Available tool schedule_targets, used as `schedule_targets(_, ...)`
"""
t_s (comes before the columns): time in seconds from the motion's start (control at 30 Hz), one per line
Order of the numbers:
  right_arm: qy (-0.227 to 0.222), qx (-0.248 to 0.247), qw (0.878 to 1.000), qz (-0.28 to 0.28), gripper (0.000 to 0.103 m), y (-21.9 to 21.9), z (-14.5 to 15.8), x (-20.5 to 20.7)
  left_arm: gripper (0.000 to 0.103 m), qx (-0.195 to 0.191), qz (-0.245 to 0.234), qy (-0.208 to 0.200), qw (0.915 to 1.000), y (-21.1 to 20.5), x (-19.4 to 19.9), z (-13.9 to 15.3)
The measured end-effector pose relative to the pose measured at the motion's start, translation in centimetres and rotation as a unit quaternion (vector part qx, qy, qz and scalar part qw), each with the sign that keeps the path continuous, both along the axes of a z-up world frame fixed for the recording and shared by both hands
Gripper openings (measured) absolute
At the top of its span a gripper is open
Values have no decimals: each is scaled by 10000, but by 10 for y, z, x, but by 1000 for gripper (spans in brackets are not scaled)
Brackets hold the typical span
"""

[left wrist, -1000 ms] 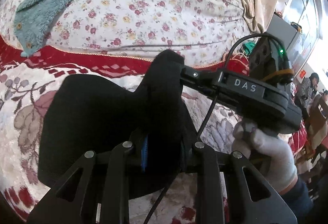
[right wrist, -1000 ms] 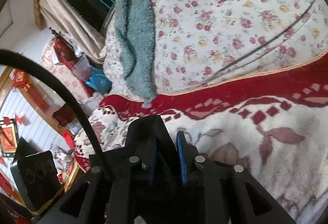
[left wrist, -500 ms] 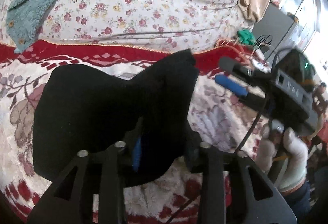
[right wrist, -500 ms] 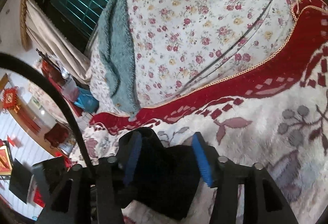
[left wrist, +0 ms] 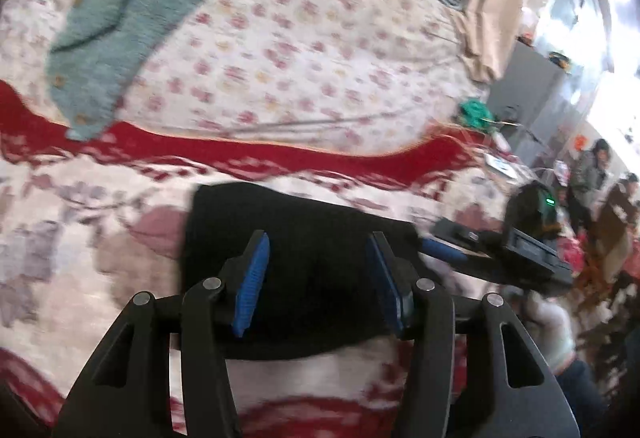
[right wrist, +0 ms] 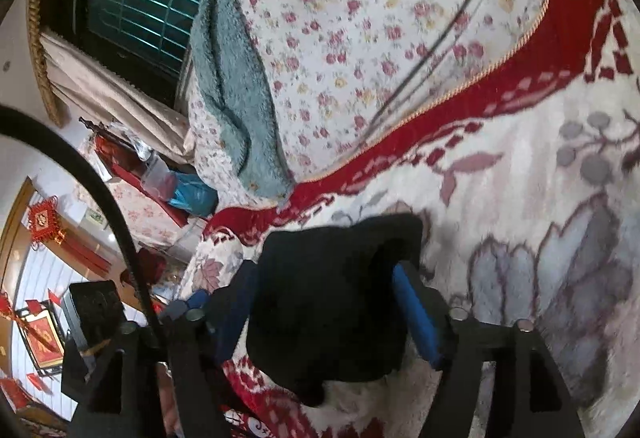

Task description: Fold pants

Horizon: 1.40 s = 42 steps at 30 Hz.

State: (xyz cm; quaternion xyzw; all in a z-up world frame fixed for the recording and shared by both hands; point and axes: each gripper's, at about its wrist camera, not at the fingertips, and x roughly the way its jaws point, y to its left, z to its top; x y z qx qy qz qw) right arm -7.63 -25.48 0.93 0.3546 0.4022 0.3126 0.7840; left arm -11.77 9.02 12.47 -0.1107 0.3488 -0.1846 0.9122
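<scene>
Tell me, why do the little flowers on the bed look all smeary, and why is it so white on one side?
Left wrist view: the floral quilt and teal fuzzy blanket are streaked by motion blur, and daylight at the right edge glares to pure white. Right wrist view: sharper; the folded black pants are so dark their creases vanish, and the fisheye lens bends the red blanket border.

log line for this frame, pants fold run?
left gripper: open, over pants | right gripper: open, straddling pants | black pants: folded bundle lying on floral blanket, released
</scene>
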Motion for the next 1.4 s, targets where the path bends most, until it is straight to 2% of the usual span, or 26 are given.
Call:
schedule_targets(0.07, 3, -245, 9996, -115, 69, 2, -1, 0, 51, 102, 136, 141, 9998, 12, 9, -8)
schedule_targets(0.2, 30, -330, 9992, -221, 69, 4, -8, 7, 51, 91, 108, 434, 9990, 18, 28, -26)
schedule_targets(0.3, 84, -445, 9990, 67, 68, 20, -14, 17, 51, 174, 98, 489, 9986, 12, 38, -39)
schedule_targets(0.37, -74, -583, 9980, 237, 31, 34, -13, 20, 51, 366, 190, 575, 9975, 7, 43, -51)
schedule_targets(0.4, -188, -788, 9964, 242, 28, 40, -12, 21, 51, 404, 272, 606, 9970, 8, 44, -55)
schedule_targets(0.47, -515, -1085, 9923, 300, 17, 53, -1, 21, 51, 426, 521, 629, 9957, 13, 44, -61)
schedule_targets(0.57, -1012, -1236, 9864, 375, 13, 64, 24, 25, 51, 396, 824, 594, 9940, 24, 44, -60)
schedule_targets(0.63, -1188, -1277, 9840, 373, 13, 66, 35, 32, 51, 322, 909, 617, 9934, 28, 45, -58)
schedule_targets(0.7, -1113, -1306, 9847, 316, 13, 65, 36, 39, 51, 250, 973, 669, 9927, 30, 47, -59)
schedule_targets(0.83, -755, -1534, 9852, 110, 13, 59, 9, 42, 51, 369, 1091, 700, 9909, 25, 52, -68)
schedule_targets(0.9, -682, -1842, 9805, -13, 17, 58, -8, 44, 51, 469, 1111, 664, 9905, 21, 54, -72)
schedule_targets(0.93, -660, -1853, 9804, -86, 24, 55, -13, 43, 51, 496, 1111, 646, 9905, 20, 54, -73)
schedule_targets(1.0, -639, -1563, 9853, -269, 30, 44, -16, 38, 51, 549, 1099, 629, 9904, 20, 54, -72)
schedule_targets(1.03, -625, -1563, 9852, -325, 34, 40, -13, 36, 51, 542, 1078, 642, 9906, 21, 54, -71)
schedule_targets(1.17, -845, -1626, 9822, -400, 34, 27, 8, 16, 51, 455, 1114, 713, 9902, 27, 53, -66)
schedule_targets(1.4, -1397, -1625, 9767, 151, 35, 55, 52, -8, 51, 502, 1148, 712, 9896, 23, 46, -58)
